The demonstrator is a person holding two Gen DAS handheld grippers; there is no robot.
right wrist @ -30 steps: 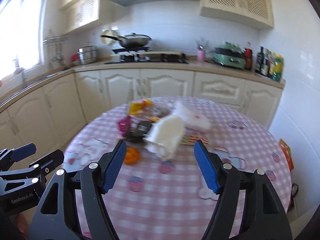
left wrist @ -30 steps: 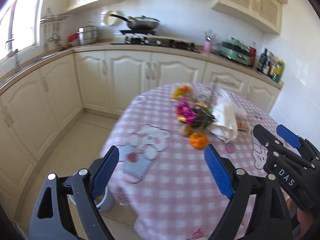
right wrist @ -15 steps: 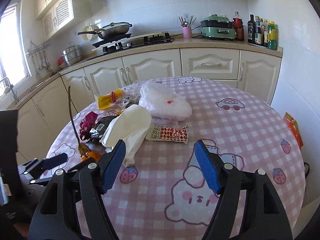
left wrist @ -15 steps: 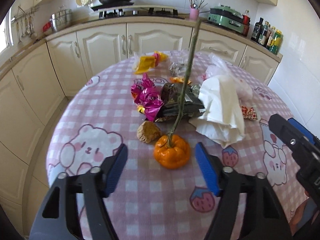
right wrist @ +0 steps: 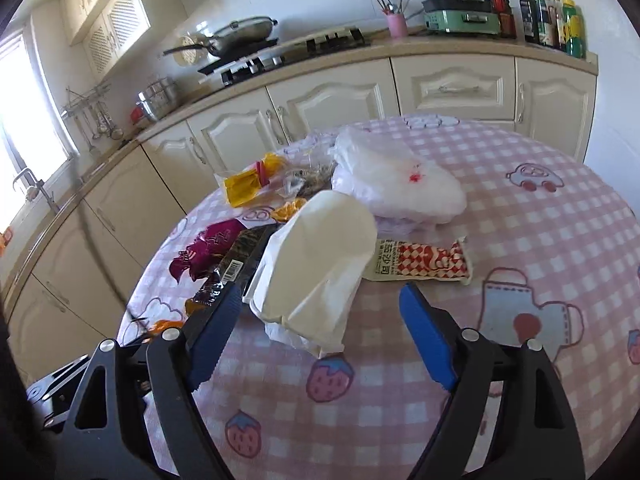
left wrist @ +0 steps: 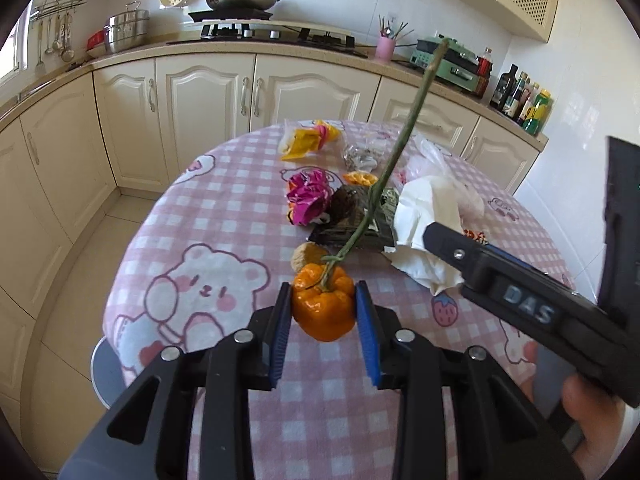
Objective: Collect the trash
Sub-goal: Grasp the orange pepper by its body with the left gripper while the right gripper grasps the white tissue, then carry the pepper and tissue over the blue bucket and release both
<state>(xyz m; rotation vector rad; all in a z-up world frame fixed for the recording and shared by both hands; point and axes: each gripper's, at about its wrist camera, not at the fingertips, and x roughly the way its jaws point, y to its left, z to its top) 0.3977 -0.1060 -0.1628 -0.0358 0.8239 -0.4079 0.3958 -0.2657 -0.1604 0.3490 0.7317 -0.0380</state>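
My left gripper [left wrist: 323, 316] is shut on an orange pepper-like fruit [left wrist: 323, 312] with a long green stem [left wrist: 392, 164] that sticks up. It sits at the near edge of the round pink checked table [left wrist: 224, 216]. My right gripper [right wrist: 320, 320] is open, its jaws on either side of a crumpled white paper wad [right wrist: 320, 264]; it also shows in the left wrist view [left wrist: 424, 220]. Behind lie a magenta wrapper [left wrist: 308, 196], a dark packet [left wrist: 360, 224], a yellow wrapper [right wrist: 248, 184], a red checked sachet [right wrist: 424, 264] and a white plastic bag [right wrist: 396, 184].
A small brown lump [left wrist: 306, 254] lies just behind the fruit. A grey stool or bin [left wrist: 104, 372] stands on the floor left of the table. Cream cabinets [left wrist: 208, 104] and a counter with stove [left wrist: 272, 32] and bottles [left wrist: 524, 100] run behind.
My left gripper moved forward and closed on the orange fruit. My right gripper moved forward and down until its open jaws bracket the white paper wad.
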